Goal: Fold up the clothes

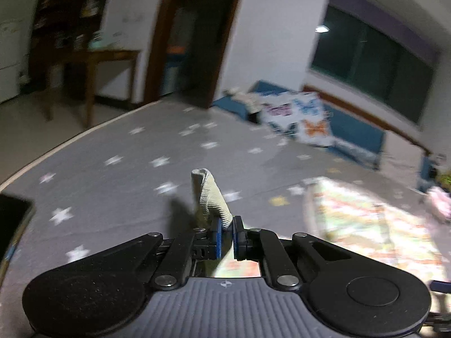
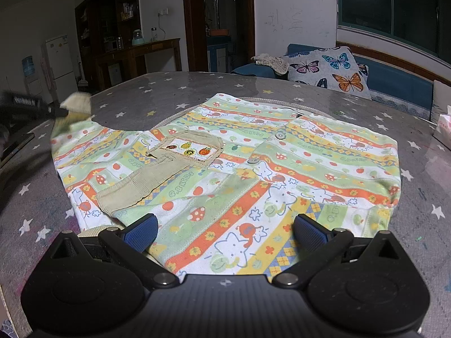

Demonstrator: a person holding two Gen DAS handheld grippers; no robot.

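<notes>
Shirt (image 2: 225, 163) spread flat on star-patterned bench (image 2: 157, 93), directly ahead of right tool (image 2: 225, 233). Right tool wide, pads over the near hem, gripping nothing. Left tool (image 1: 227, 236) clamped narrow on ribbed beige cuff (image 1: 210, 197), cuff lifted off the bench and standing up beyond the pads. Butterfly cushion (image 2: 329, 69) far ahead, past the bench edge.

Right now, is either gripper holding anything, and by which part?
The left gripper pinches the shirt's beige ribbed cuff at the sleeve end. The right gripper is open, holding nothing.
</notes>
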